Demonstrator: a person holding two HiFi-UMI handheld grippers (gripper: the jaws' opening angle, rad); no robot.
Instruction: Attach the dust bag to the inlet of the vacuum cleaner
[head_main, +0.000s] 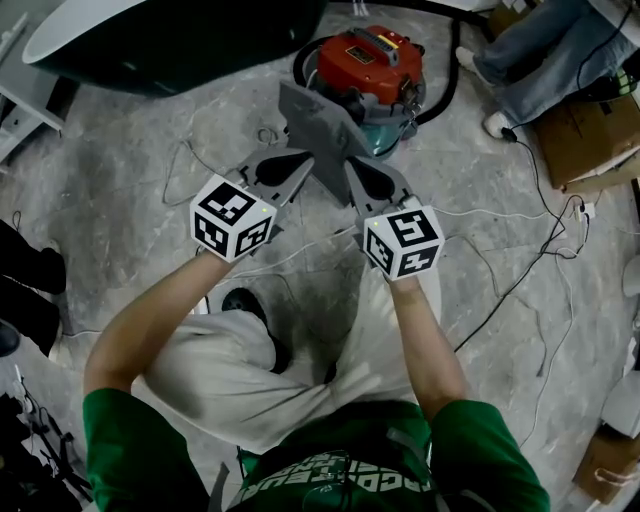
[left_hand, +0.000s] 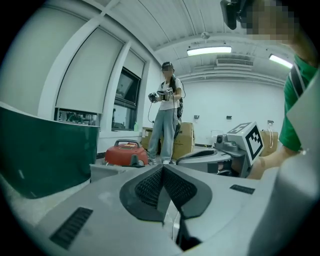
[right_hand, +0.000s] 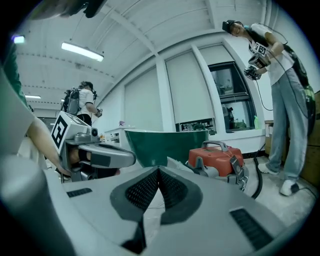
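- Head view showed both tongs clenched on the dust bag. The left tongs gripped its near left edge and the right tongs its near right edge. The grey bag hung off the floor, just in front of the red vacuum cleaner.
- Left gripper view and right gripper view each showed the pads pressed together with only a thin pale strip of bag between them. I judged that a shallow pinch. If one hand pulled away from the other, the edge could slide out or tear, and the bag would drop.
- The inlet could not be made out, because the bag itself covered the front of the vacuum cleaner from above. The approach would be nearly blind. The bag's opening could meet the rim off-centre and crumple or sit crooked rather than seat.
- The vacuum cleaner stood free on the floor with no hand spare to brace it. A firm push to seat the bag could shove it backwards or tip it.
- The black hose curled close beside the machine and loose cables crossed the floor nearby. A sagging corner of the bag could snag on the hose.
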